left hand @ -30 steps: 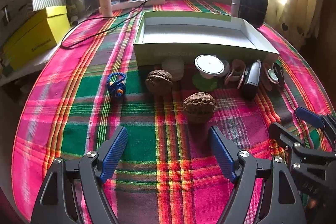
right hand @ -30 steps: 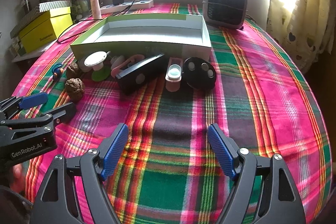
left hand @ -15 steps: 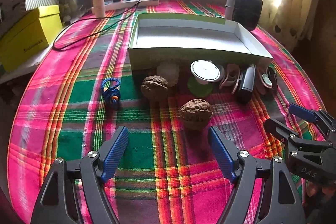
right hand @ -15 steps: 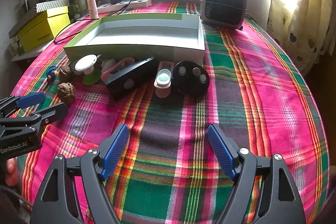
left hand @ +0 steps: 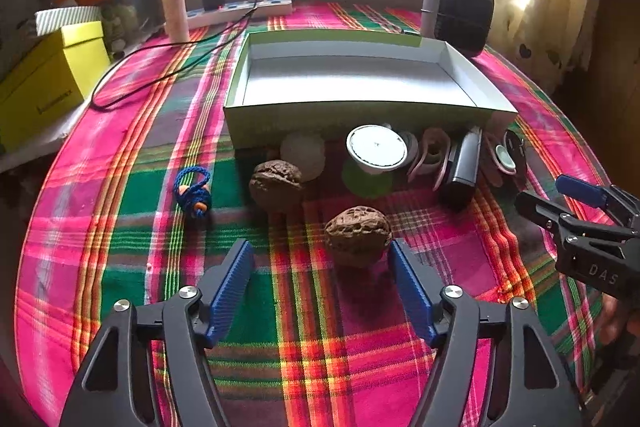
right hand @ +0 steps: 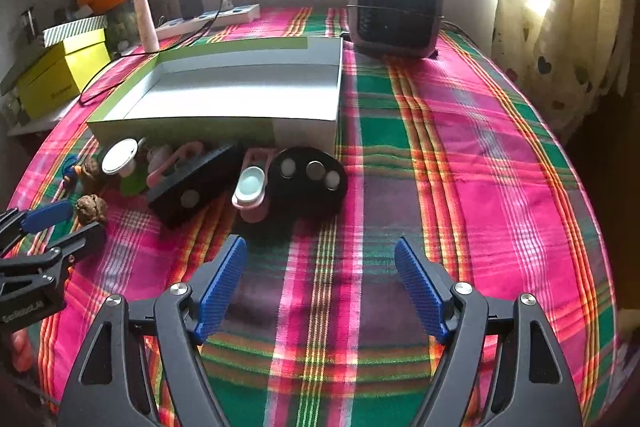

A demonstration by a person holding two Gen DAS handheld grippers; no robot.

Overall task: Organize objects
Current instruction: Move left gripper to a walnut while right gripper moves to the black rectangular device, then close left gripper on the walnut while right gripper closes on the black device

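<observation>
Left hand-held gripper (left hand: 322,269), lower centre of the left wrist view: jaws apart and just been closing, with the near walnut (left hand: 357,237) at the fingertips, close against the right blue pad (left hand: 408,287); contact cannot be confirmed and it is not yet clamped. Right hand-held gripper (right hand: 320,275), lower centre of its own view: jaws wide apart over bare plaid cloth (right hand: 500,187), nothing between them. Step in hand, by judgement: pickup of the near walnut for transfer to the box. The next move calls for centring the walnut between the pads and closing on it; being round and hard, it may roll or squirt aside. Mid frame, a second walnut (left hand: 275,181), a blue knotted cord (left hand: 192,187), a white-lidded cup (left hand: 377,149), a black case (left hand: 460,167) and a black disc (right hand: 307,183) lie in a row just before the box. Beyond, the open box (left hand: 280,125) stands empty on the bench. Upper right, a small heater (right hand: 396,7); upper left, a power strip (left hand: 240,11) and yellow carton (left hand: 44,83).
</observation>
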